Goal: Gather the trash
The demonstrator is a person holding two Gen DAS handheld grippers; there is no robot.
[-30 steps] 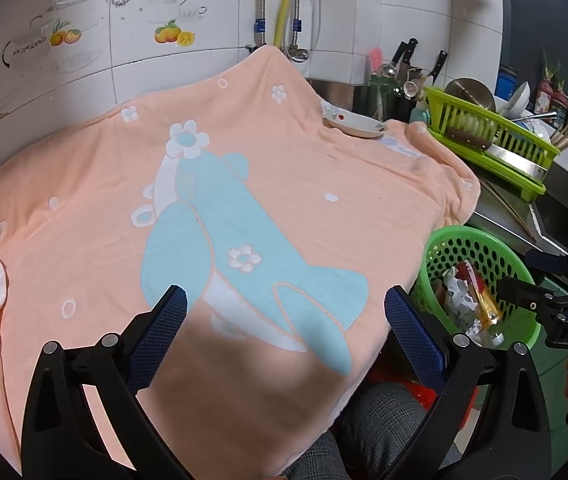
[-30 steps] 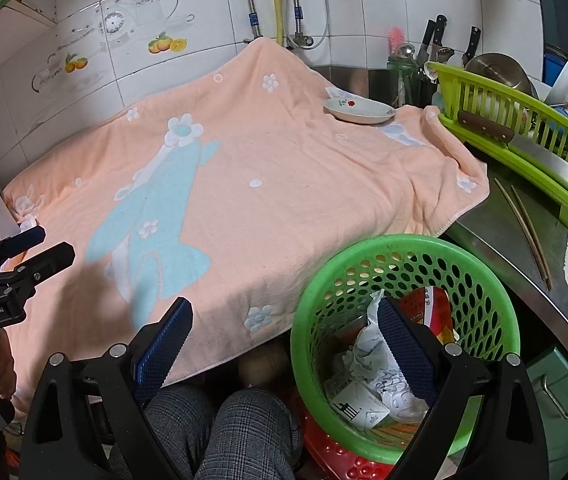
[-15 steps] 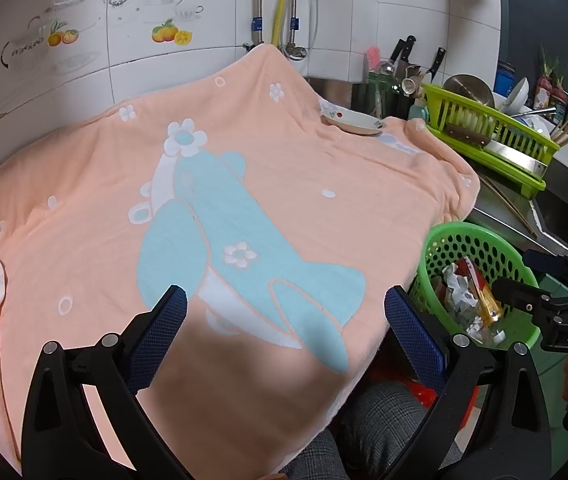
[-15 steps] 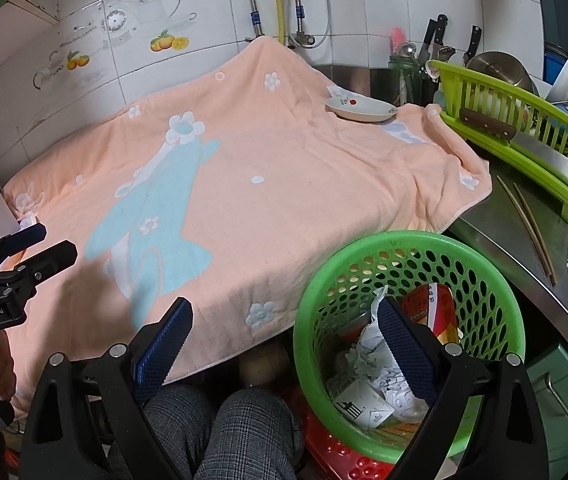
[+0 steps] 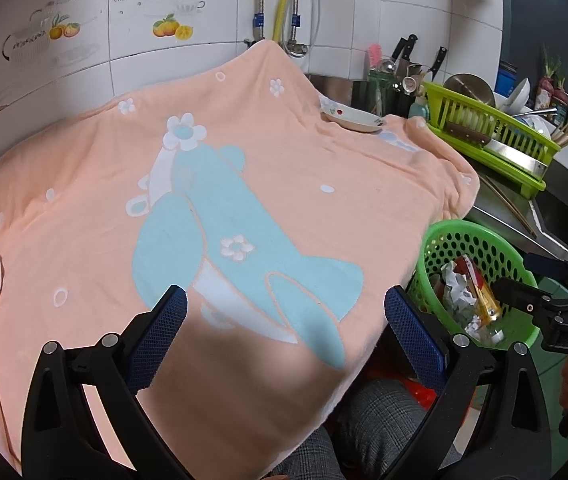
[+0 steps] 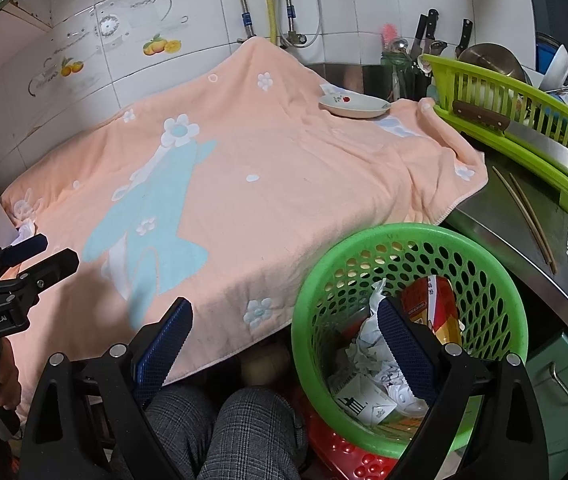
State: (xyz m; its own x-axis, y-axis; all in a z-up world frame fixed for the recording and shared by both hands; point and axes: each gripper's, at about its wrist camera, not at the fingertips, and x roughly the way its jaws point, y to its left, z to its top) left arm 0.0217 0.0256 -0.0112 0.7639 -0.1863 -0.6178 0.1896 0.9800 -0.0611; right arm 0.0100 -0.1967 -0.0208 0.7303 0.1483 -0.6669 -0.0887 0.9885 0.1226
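Hovering still, both claws (image 5: 285, 334) (image 6: 284, 340) apparently empty.

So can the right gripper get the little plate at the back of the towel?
Probably yes. The right gripper is open and empty, and only bare peach towel lies between it and the plate; nothing blocks the way.

A soft, matt terry-cloth towel (image 6: 284, 184) in peach is covering the desk. A glossy green plastic basket (image 6: 495, 292), perforated, is holding crumpled paper (image 6: 371, 344) and a shiny foil wrapper (image 6: 439, 308). A glazed ceramic dish (image 6: 353, 105) is gleaming. Glossy white wall tiles (image 5: 188, 60) are reflecting light. Brushed steel counter (image 6: 499, 232) is showing beside a green plastic dish rack (image 6: 523, 128).
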